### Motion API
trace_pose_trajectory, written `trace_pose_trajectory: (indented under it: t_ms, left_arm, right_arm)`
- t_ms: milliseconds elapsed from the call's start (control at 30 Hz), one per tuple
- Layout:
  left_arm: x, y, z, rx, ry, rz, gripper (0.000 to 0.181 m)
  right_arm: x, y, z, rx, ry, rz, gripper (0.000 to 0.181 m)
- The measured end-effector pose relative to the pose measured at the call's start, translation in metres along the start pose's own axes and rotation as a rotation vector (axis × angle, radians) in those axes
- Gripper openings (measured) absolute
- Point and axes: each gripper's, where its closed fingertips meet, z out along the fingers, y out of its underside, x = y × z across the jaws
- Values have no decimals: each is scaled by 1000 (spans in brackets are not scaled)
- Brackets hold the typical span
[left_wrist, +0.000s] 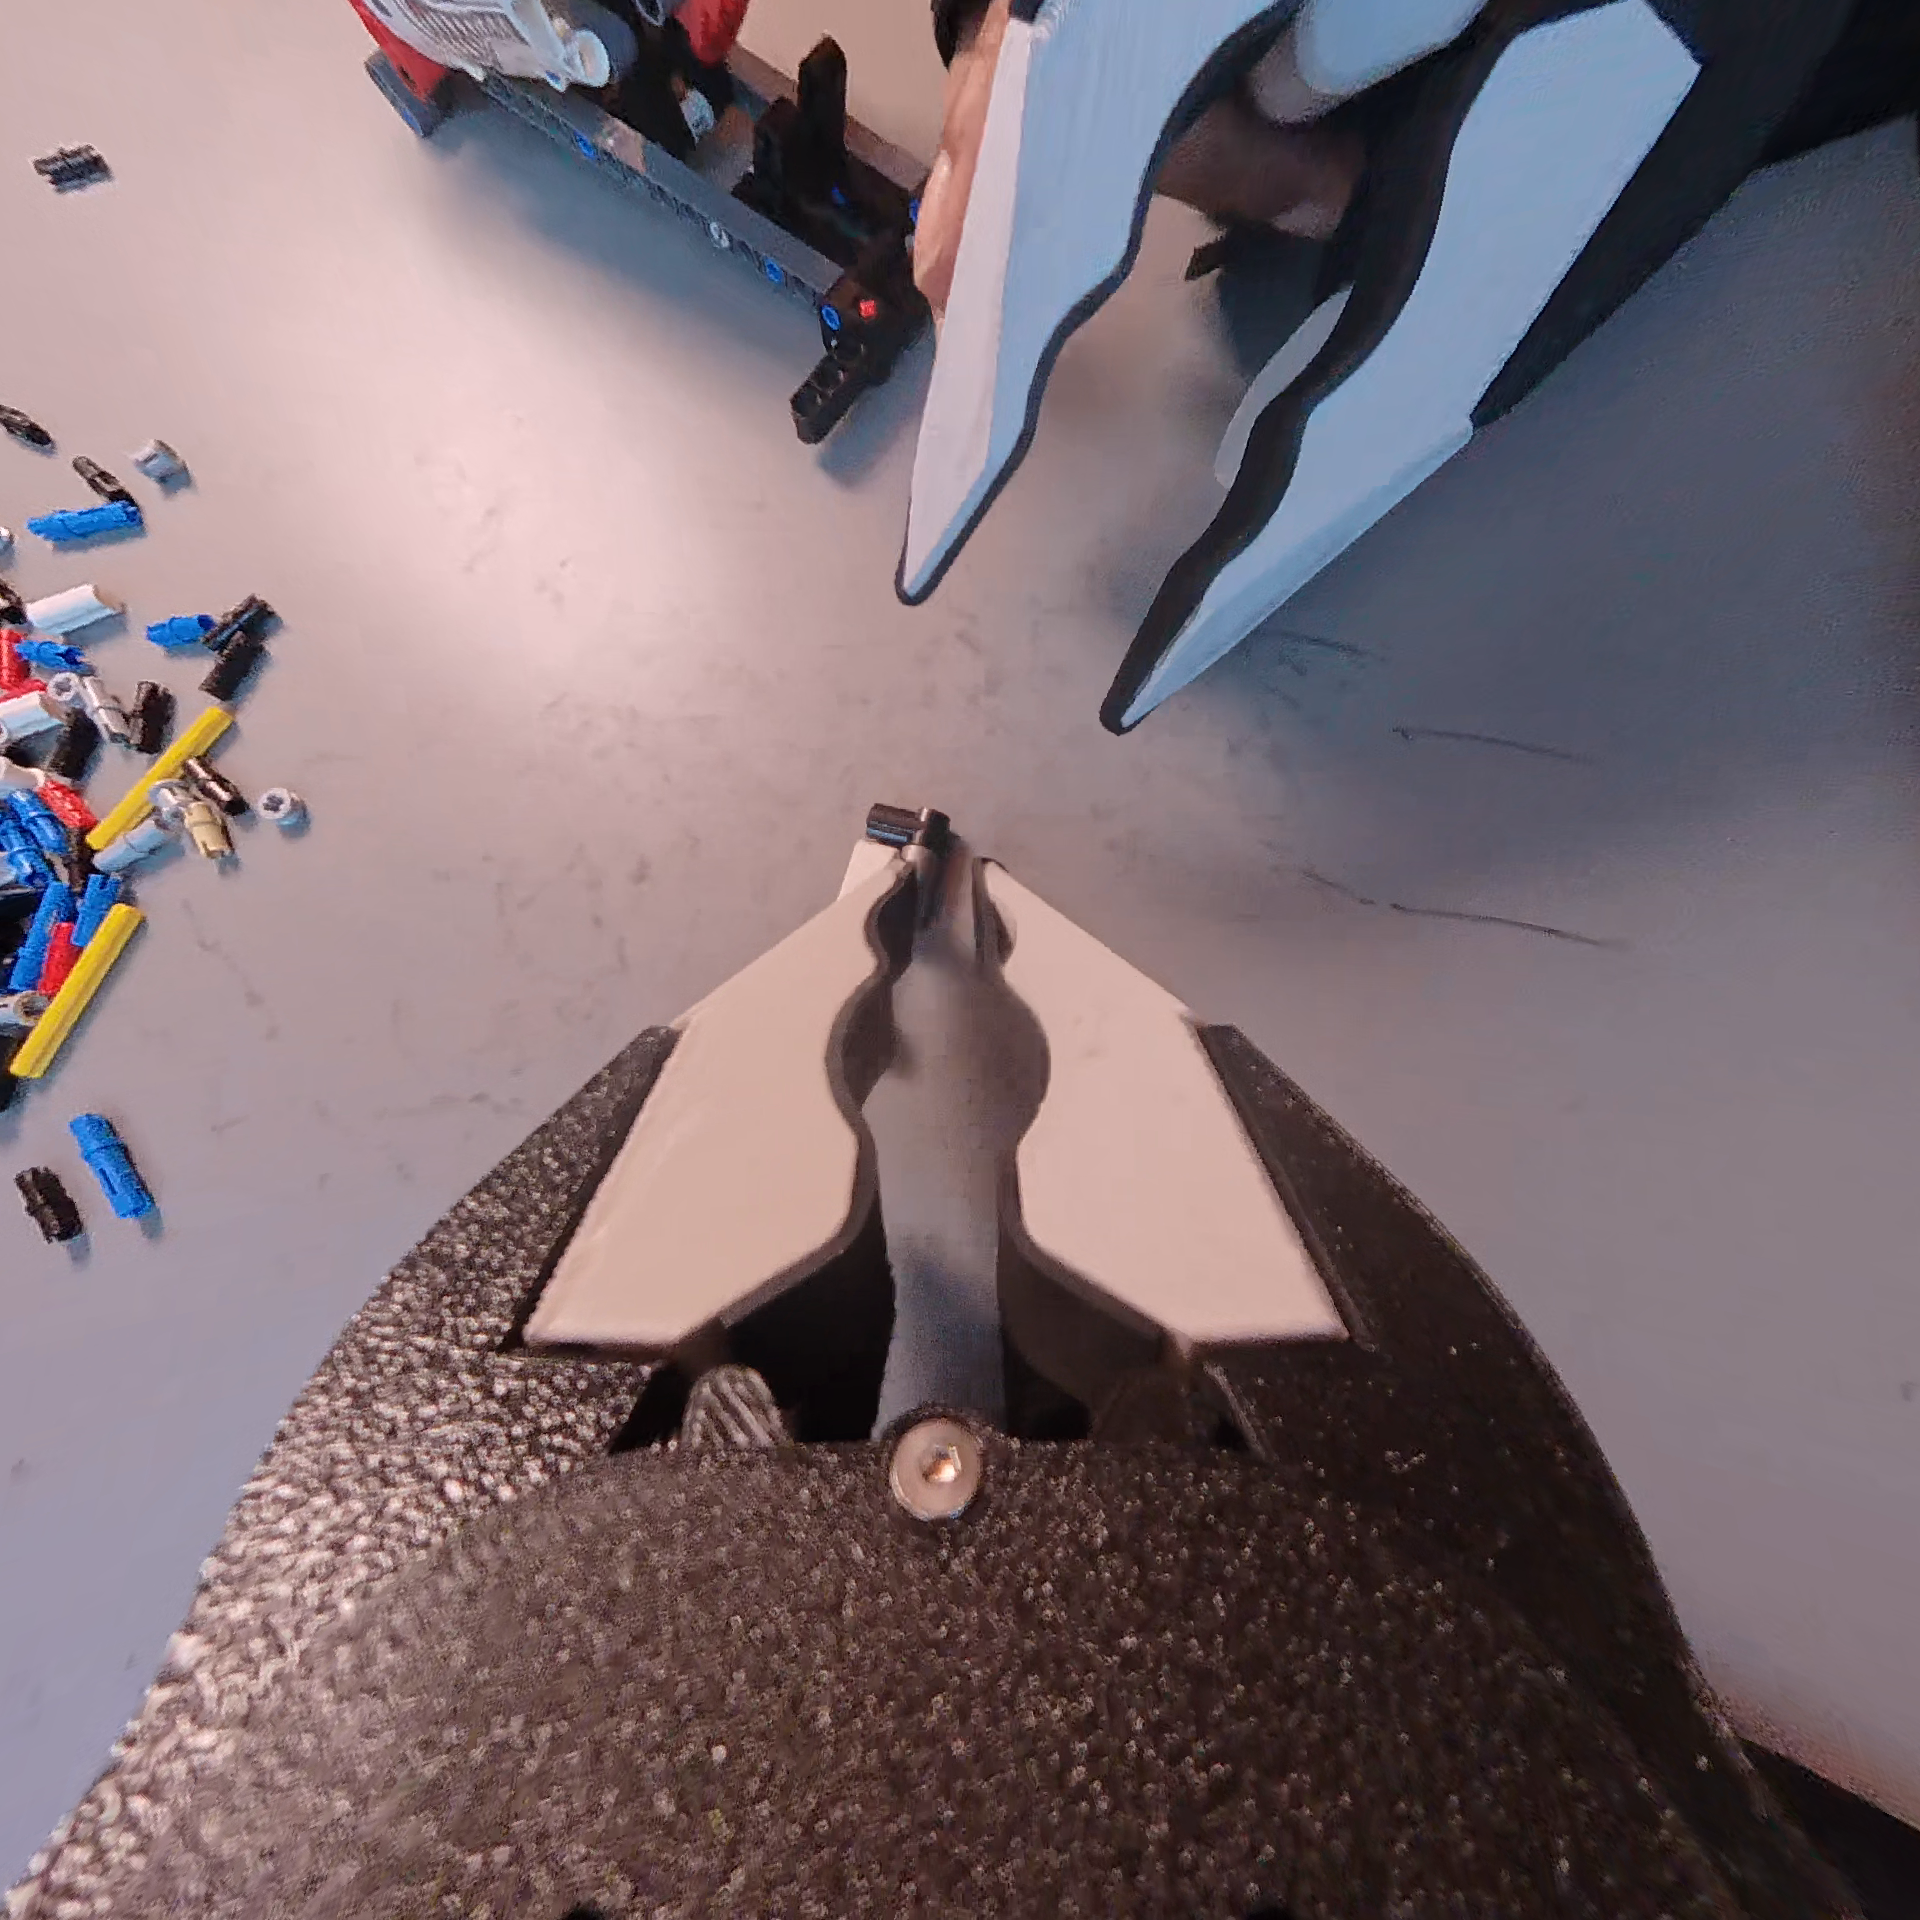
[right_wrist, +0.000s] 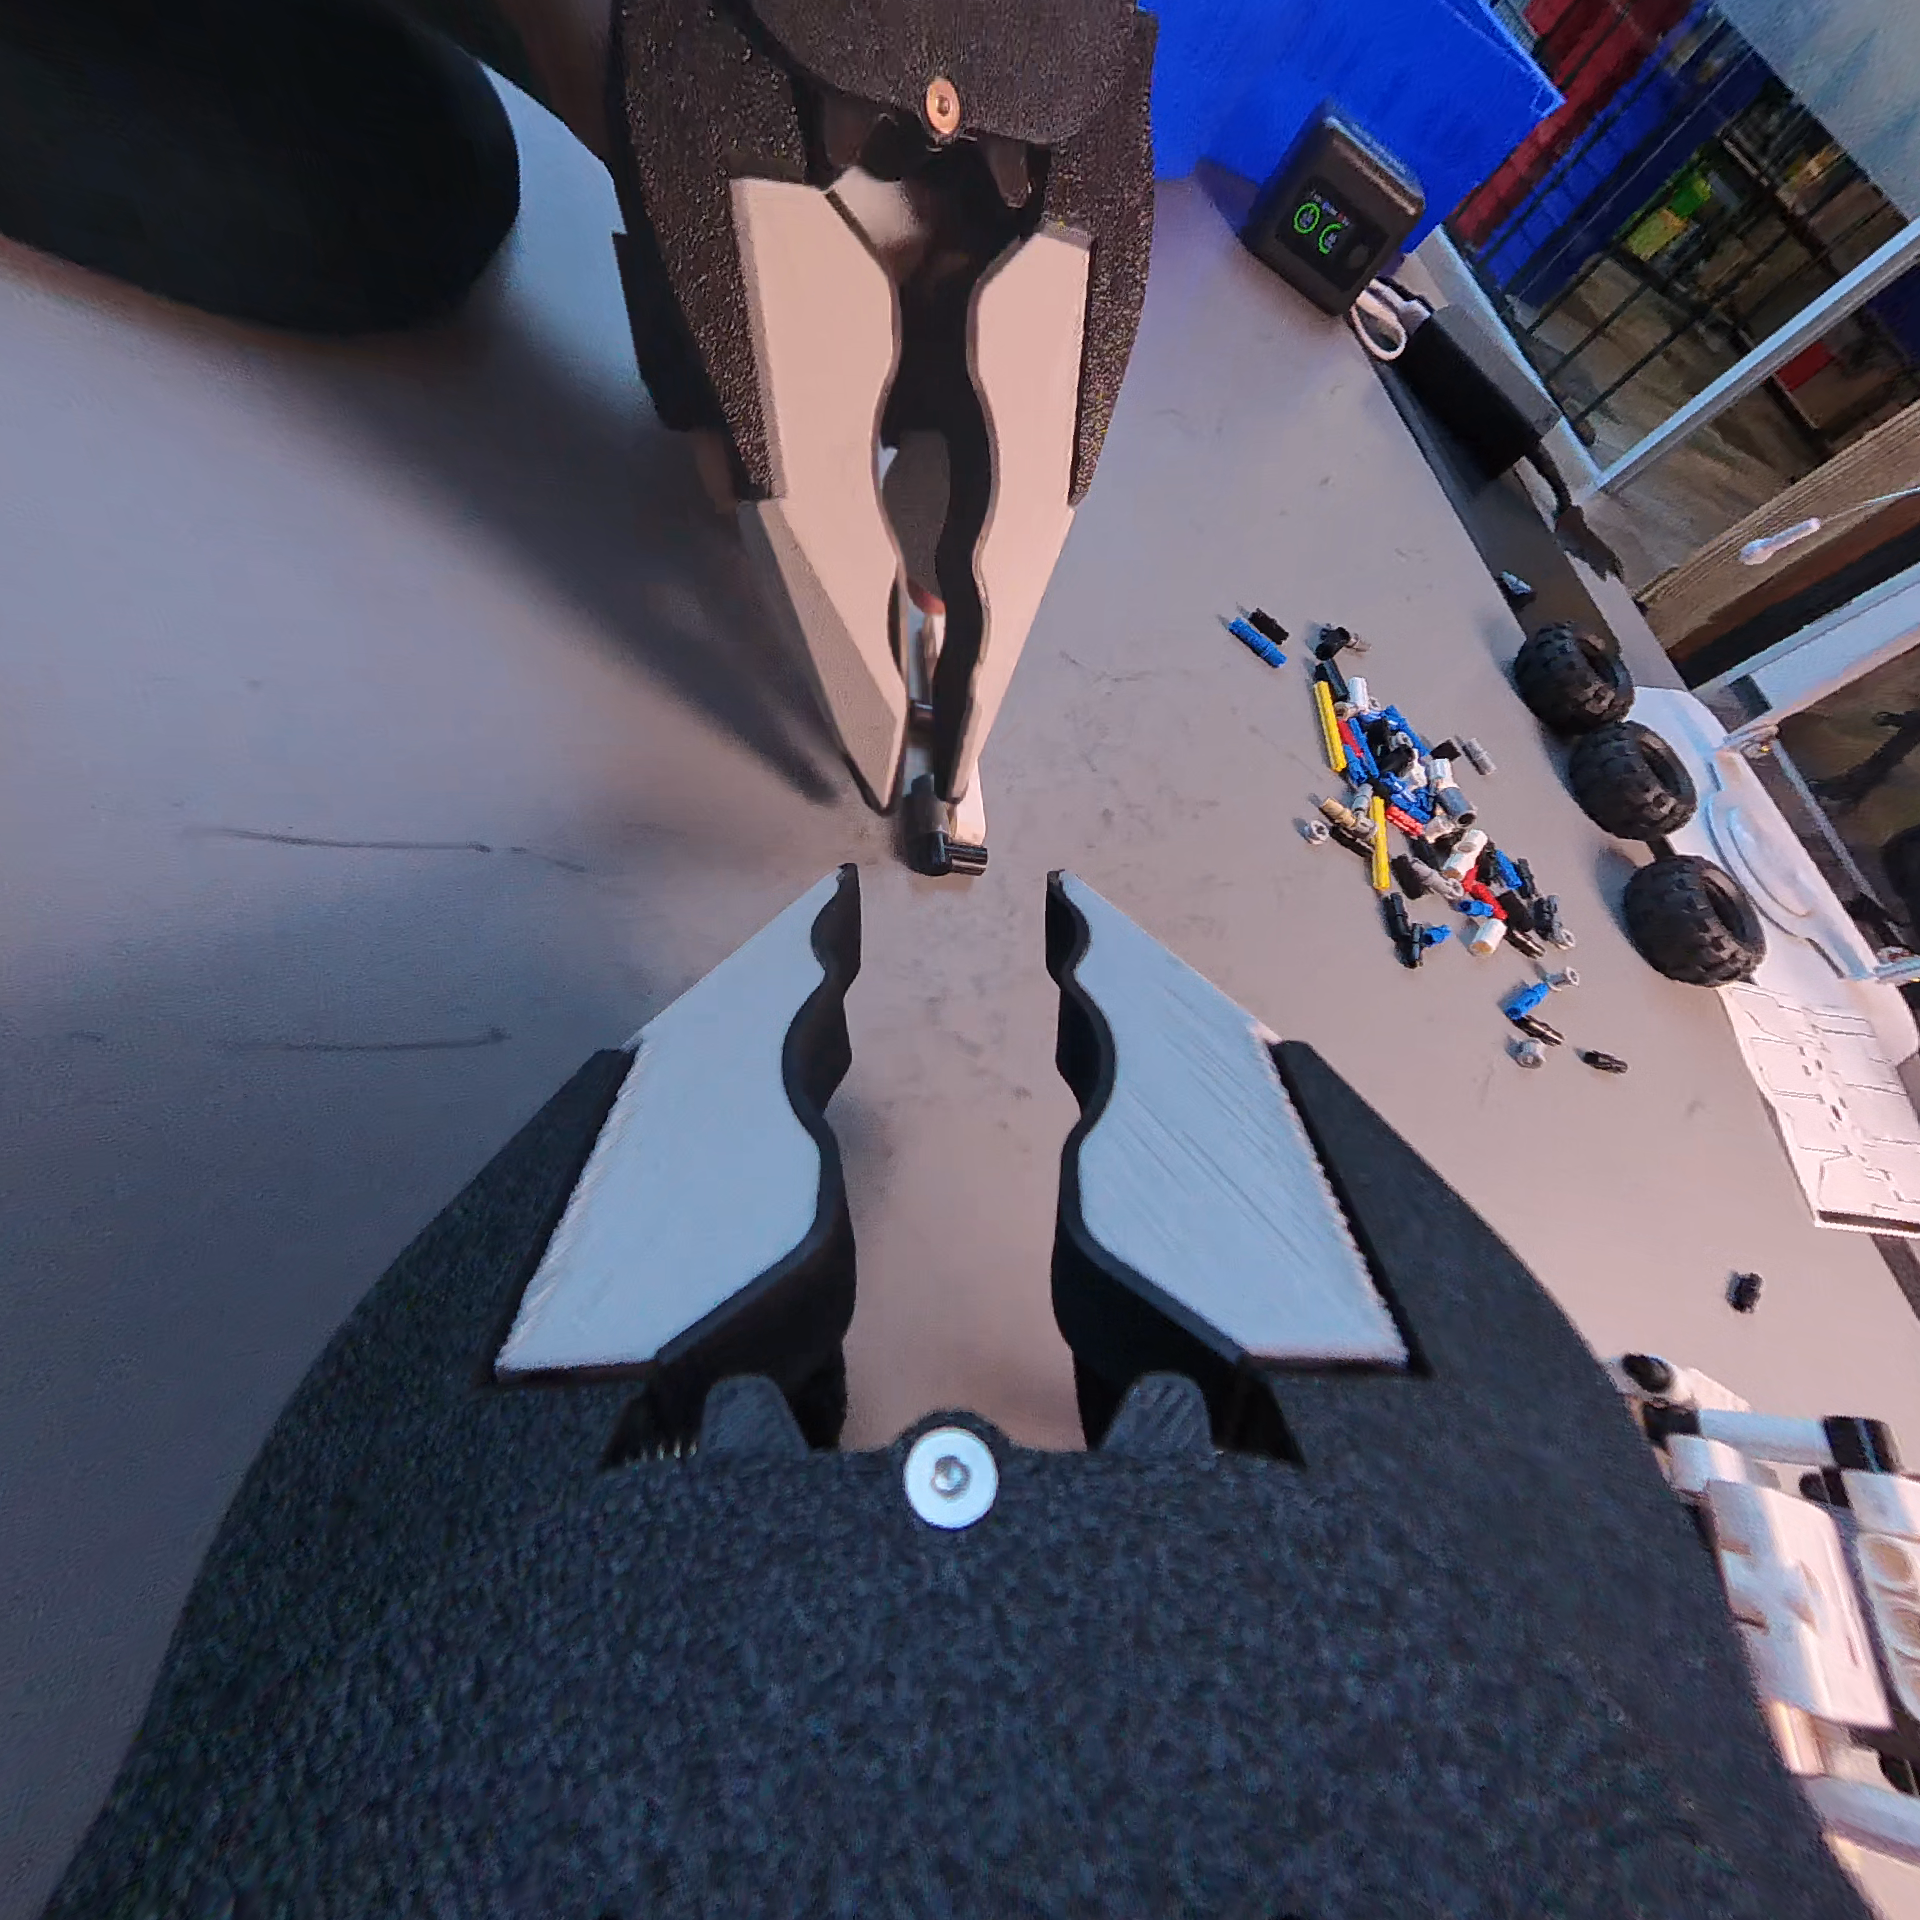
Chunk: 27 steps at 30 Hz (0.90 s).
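The counter was smooth and grey, with a few dark scuff lines on it, and behind it stood blue bins and shelves that were too blurry to make out well. A small black box with a lit screen sat near the far edge. The left gripper had its fingers squeezed close together on a little black pin piece, which stuck out past the tips and bent to one side like an elbow. It was pinched right at the tips, maybe so that most of the piece stayed free to grab. The right gripper pointed straight at it from the other side, with its fingers spread apart and nothing between them. Its tips were just beside the pin piece but not touching it. Off to one side lay a pile of small building pieces in blue, black, white, red and yellow, all loose on the counter. Three black knobby tyres sat in a row past the pile, next to a white sheet of paper. A half-built toy model, grey, black, red and white, rested at the far side of the counter, near the right gripper.
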Motion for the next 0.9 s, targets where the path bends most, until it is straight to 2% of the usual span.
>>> trace_pose_trajectory:
  t_ms: [267,300,333,367,433,467,533,700,900]
  left_arm:
    - [-4,-1,7,-28,-41,27,16]
    - [-1,-1,6,-29,-28,33,12]
    - [10,-3,5,-26,33,40,0]
    - [16,-2,6,-37,64,36,0]
    - [11,0,7,-42,16,56,2]
    - [10,0,6,-42,11,61,5]
    - [13,0,7,-39,39,52,24]
    - [15,-1,9,-29,42,106,32]
    - [22,-4,10,-15,84,101,33]
  right_arm:
    - [1,2,0,-8,-7,32,35]
    - [2,2,0,-8,-7,40,34]
    - [2,2,0,-7,-6,46,35]
    - [3,1,0,-5,-8,51,35]
    - [3,1,-1,-3,-10,59,35]
    - [3,1,-1,-2,-11,58,35]
    - [2,1,-1,-2,-14,58,35]
    - [0,2,0,-5,-28,62,35]
    - [-8,7,0,-46,-96,77,31]
